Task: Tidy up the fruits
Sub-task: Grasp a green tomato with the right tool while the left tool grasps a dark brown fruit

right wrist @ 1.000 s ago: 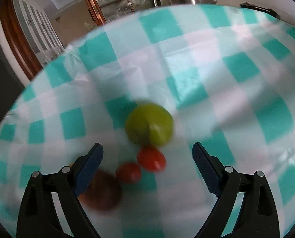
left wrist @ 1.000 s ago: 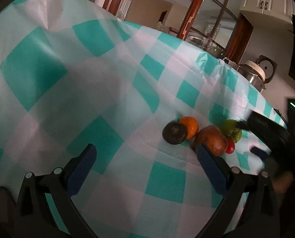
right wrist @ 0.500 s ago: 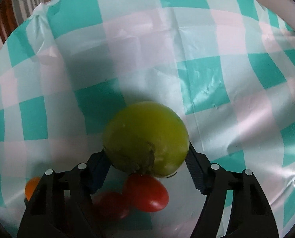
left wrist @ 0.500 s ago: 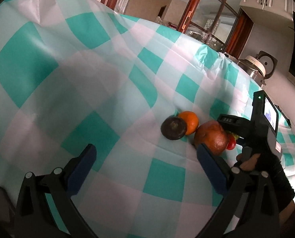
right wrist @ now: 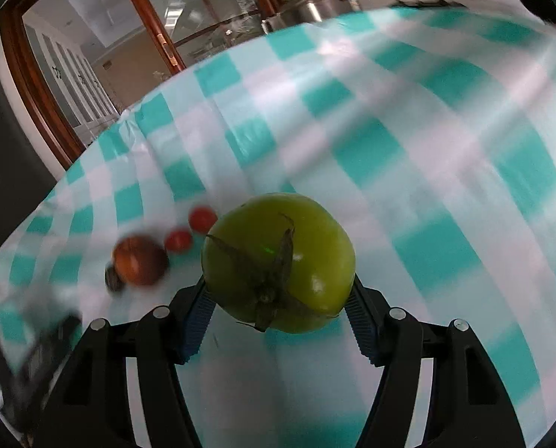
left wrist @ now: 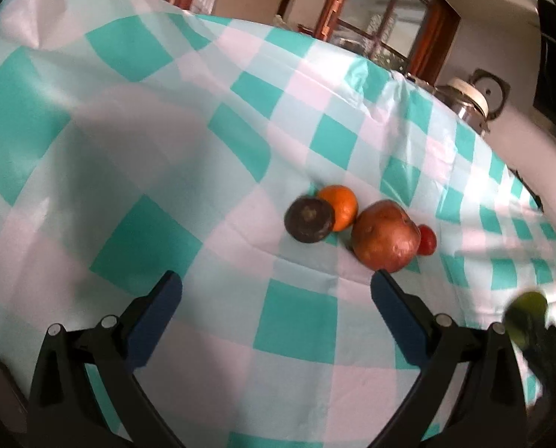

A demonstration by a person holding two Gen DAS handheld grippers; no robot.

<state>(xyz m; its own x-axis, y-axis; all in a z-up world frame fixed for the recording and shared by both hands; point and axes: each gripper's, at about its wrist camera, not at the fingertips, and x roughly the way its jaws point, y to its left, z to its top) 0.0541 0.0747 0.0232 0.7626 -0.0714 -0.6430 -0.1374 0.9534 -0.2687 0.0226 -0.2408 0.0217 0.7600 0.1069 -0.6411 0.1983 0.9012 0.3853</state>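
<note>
My right gripper [right wrist: 278, 298] is shut on a green tomato [right wrist: 278, 261] and holds it above the checked tablecloth. The tomato also shows blurred at the right edge of the left wrist view [left wrist: 528, 308]. My left gripper [left wrist: 276, 291] is open and empty, low over the cloth. Ahead of it lie a dark round fruit [left wrist: 309, 218], an orange [left wrist: 338, 207], a reddish-brown fruit [left wrist: 385, 236] and a small red tomato [left wrist: 426, 239]. In the right wrist view two red tomatoes [right wrist: 202, 218] [right wrist: 178, 240] and the brown fruit [right wrist: 138, 259] lie to the left.
The table has a teal and white checked cloth [left wrist: 166, 149]. A metal pot with a lid [left wrist: 466, 102] stands beyond the far edge, in front of wooden glass doors [left wrist: 367, 11].
My right gripper closed on the green tomato and lifted it up and away from the other fruits. The left gripper stayed nearly still and open.
</note>
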